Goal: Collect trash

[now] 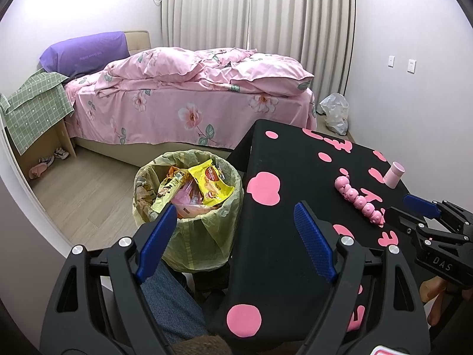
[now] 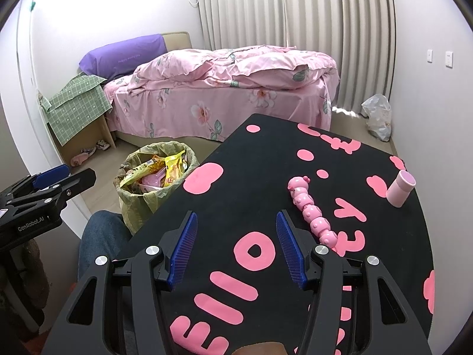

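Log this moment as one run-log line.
left gripper: open, empty | right gripper: open, empty | trash bin: holds wrappers | table: pink caterpillar toy, pink cup

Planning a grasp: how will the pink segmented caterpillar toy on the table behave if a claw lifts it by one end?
The caterpillar toy looks like a chain of rounded beads, so it would probably flex or droop rather than stay stiff. Its glossy plastic look hints that the pads may slip on it. Its round segments may roll sideways on the black tablecloth if nudged.
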A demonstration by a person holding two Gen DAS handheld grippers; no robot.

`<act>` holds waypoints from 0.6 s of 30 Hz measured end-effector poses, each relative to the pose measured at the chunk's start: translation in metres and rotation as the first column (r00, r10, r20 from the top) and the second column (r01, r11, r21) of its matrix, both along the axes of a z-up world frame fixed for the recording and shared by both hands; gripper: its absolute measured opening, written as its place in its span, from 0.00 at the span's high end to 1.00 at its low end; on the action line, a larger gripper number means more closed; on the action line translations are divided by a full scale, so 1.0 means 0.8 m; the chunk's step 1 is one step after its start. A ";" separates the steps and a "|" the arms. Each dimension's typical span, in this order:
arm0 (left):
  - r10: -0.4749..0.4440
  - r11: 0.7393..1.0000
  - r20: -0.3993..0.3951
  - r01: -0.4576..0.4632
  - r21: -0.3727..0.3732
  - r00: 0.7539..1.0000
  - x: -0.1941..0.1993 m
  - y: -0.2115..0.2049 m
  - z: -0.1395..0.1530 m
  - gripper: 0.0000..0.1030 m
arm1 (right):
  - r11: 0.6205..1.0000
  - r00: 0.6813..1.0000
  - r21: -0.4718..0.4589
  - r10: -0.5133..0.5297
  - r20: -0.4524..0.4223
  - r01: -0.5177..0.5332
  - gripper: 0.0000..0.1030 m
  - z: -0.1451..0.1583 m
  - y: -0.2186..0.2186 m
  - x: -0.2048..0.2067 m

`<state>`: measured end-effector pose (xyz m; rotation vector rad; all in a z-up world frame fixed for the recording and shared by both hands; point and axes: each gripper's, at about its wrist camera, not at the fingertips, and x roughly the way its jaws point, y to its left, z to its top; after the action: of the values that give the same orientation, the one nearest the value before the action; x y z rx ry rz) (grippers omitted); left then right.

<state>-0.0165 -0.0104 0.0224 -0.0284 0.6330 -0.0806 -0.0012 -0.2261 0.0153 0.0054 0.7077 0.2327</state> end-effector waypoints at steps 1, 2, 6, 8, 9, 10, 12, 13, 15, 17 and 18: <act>0.001 1.000 0.001 -0.001 0.001 1.000 0.000 -0.001 0.000 0.25 | 1.000 1.000 0.001 0.001 0.001 -0.001 0.49 0.000 0.000 0.000; 0.001 1.000 0.000 -0.001 0.000 1.000 -0.001 -0.001 0.000 0.25 | 1.000 1.000 0.000 0.001 0.002 -0.001 0.49 0.000 0.000 0.000; 0.013 1.000 0.011 -0.013 0.012 1.000 0.000 -0.002 0.000 0.25 | 1.000 1.000 -0.011 -0.001 0.009 0.001 0.49 0.000 0.001 0.000; 0.020 0.999 0.022 -0.021 0.025 1.000 0.000 -0.003 0.002 0.25 | 1.000 1.000 -0.013 0.000 0.010 0.000 0.49 0.000 0.001 -0.001; 0.018 1.000 0.024 -0.019 0.023 1.000 0.001 -0.003 0.002 0.25 | 1.000 1.000 -0.013 -0.001 0.009 0.001 0.49 -0.001 0.001 0.000; 0.017 1.000 0.023 -0.018 0.020 1.000 0.001 -0.003 0.003 0.25 | 1.000 1.000 -0.011 -0.001 0.008 0.001 0.49 0.000 0.001 -0.001; 0.015 1.000 0.017 -0.015 0.011 1.000 0.004 -0.003 0.002 0.25 | 1.000 1.000 -0.011 -0.001 0.001 0.001 0.49 -0.002 0.001 0.000; 0.012 1.000 0.013 -0.012 0.009 1.000 0.004 -0.004 0.000 0.25 | 1.000 1.000 -0.012 -0.002 -0.002 0.002 0.49 -0.003 0.000 0.001; -0.011 1.000 -0.015 0.010 -0.016 1.000 0.011 -0.008 -0.006 0.25 | 1.000 1.000 -0.018 0.000 -0.010 0.000 0.49 -0.007 -0.001 0.004; -0.047 0.997 -0.056 0.044 -0.065 0.997 0.021 -0.014 -0.018 0.25 | 1.000 1.000 -0.028 0.008 -0.026 -0.009 0.44 -0.014 -0.006 0.011; -0.068 0.994 -0.078 0.062 -0.086 0.995 0.030 -0.019 -0.026 0.25 | 0.999 1.000 -0.034 0.010 -0.029 -0.011 0.43 -0.018 -0.010 0.016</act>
<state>0.0076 -0.0258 0.0013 -0.0919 0.7112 -0.1695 0.0114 -0.2345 0.0009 -0.0276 0.7405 0.2305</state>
